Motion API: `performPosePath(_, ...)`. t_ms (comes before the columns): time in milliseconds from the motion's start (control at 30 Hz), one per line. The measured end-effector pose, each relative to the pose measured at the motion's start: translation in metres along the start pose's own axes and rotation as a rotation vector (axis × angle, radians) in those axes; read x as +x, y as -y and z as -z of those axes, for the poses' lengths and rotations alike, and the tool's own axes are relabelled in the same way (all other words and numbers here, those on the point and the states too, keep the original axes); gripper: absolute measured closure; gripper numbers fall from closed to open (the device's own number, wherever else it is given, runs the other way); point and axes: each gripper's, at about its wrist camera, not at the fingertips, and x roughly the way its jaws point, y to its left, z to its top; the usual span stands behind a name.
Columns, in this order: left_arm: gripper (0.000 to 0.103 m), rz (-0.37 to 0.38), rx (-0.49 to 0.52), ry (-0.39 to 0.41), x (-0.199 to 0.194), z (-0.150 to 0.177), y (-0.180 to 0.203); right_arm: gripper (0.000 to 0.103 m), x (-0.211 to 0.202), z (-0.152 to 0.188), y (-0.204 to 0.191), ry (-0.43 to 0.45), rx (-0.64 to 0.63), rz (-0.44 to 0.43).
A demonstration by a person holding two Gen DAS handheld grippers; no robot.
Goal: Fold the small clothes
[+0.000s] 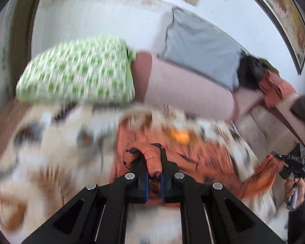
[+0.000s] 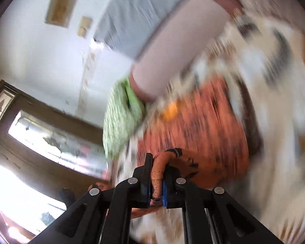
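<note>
Motion-smeared patterned bedspread (image 1: 50,142) and green-dotted pillow (image 1: 77,71); orange garment (image 1: 193,158) print unreadable, its far edge blurred.

Your bed (image 1: 40,142) wears a cream cover with grey and brown blotches. On it lie a green-and-white patterned pillow (image 1: 77,71), a pale pink bolster (image 1: 189,89) and the orange garment (image 1: 193,154).

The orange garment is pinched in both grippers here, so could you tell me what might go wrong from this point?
The left gripper holds only a narrow bunched edge of the orange garment, so it may slip free. The right gripper also grips a bunched roll, risking an uneven fold. The green patterned pillow lies close behind and might snag the cloth.
</note>
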Motion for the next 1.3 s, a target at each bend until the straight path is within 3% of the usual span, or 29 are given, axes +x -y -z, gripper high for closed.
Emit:
performPosePath(67,0.064,-0.053,0.003,-0.041,0.060,-0.023,-0.005,0.090,0.035,-0.041,0.014,0.023,0.033,0.038)
performPosePath(100,0.047,-0.074,0.000,-0.061,0.093,-0.027,-0.012,0.079,0.057,-0.057,0.025,0.016,0.020,0.103)
performPosePath(133,0.039,-0.101,0.001,-0.087,0.116,-0.026,-0.019,0.071,0.083,-0.068,0.042,0.012,0.003,0.221)
performPosePath(167,0.040,-0.152,-0.013,-0.127,0.137,-0.021,-0.027,0.041,0.099,-0.067,0.052,0.003,-0.003,0.294)
performPosePath(200,0.040,-0.211,-0.047,-0.154,0.149,-0.011,-0.037,0.030,0.106,-0.063,0.058,-0.005,-0.001,0.319)
performPosePath(267,0.040,-0.190,-0.090,-0.158,0.149,0.011,-0.055,0.030,0.106,-0.039,0.072,-0.024,0.023,0.285)
performPosePath(333,0.039,-0.227,-0.033,-0.162,0.136,0.030,-0.060,0.030,0.096,-0.008,0.072,-0.057,-0.038,0.351)
performPosePath(367,0.037,-0.221,-0.016,-0.137,0.125,0.038,-0.062,0.030,0.091,0.004,0.069,-0.083,-0.084,0.366)
performPosePath(400,0.028,-0.208,-0.005,-0.130,0.115,0.048,-0.064,0.030,0.087,0.016,0.066,-0.116,-0.133,0.386)
performPosePath(500,0.026,-0.165,0.026,-0.223,0.115,0.074,-0.066,0.030,0.091,0.035,0.058,-0.198,-0.263,0.457)
performPosePath(600,0.027,-0.119,0.016,-0.408,0.153,0.097,-0.066,0.030,0.108,0.033,0.080,-0.282,-0.190,0.420)
performPosePath(633,0.031,-0.123,-0.015,-0.433,0.163,0.103,-0.068,0.030,0.123,0.033,0.093,-0.329,-0.128,0.403)
performPosePath(667,0.038,-0.152,-0.001,-0.409,0.165,0.101,-0.065,0.030,0.127,0.034,0.100,-0.328,-0.103,0.405)
performPosePath(700,0.077,-0.145,0.025,-0.419,0.166,0.097,-0.060,0.032,0.130,0.035,0.102,-0.325,-0.087,0.401)
performPosePath(733,0.093,-0.108,0.010,-0.441,0.166,0.092,-0.056,0.039,0.133,0.034,0.096,-0.336,-0.105,0.409)
performPosePath(767,0.093,-0.117,0.004,-0.447,0.166,0.087,-0.052,0.081,0.137,0.032,0.095,-0.361,-0.091,0.386)
performPosePath(833,0.093,-0.125,0.030,-0.452,0.166,0.074,-0.041,0.081,0.137,0.031,0.092,-0.381,-0.079,0.386)
performPosePath(900,0.094,-0.109,-0.012,-0.413,0.152,0.055,-0.038,0.082,0.130,0.023,0.086,-0.350,-0.036,0.350)
performPosePath(1100,0.094,-0.072,0.009,-0.253,0.051,0.031,-0.006,0.097,0.071,0.021,0.022,-0.246,-0.060,0.217)
performPosePath(1200,0.092,-0.054,-0.009,-0.263,-0.001,0.062,-0.007,0.097,0.035,0.050,0.010,-0.244,-0.085,0.221)
performPosePath(1267,0.084,-0.060,-0.007,-0.339,-0.004,0.104,-0.018,0.093,0.021,0.081,0.024,-0.289,-0.076,0.258)
performPosePath(1300,0.068,-0.066,-0.006,-0.394,0.004,0.130,-0.028,0.092,0.018,0.103,0.044,-0.331,-0.044,0.276)
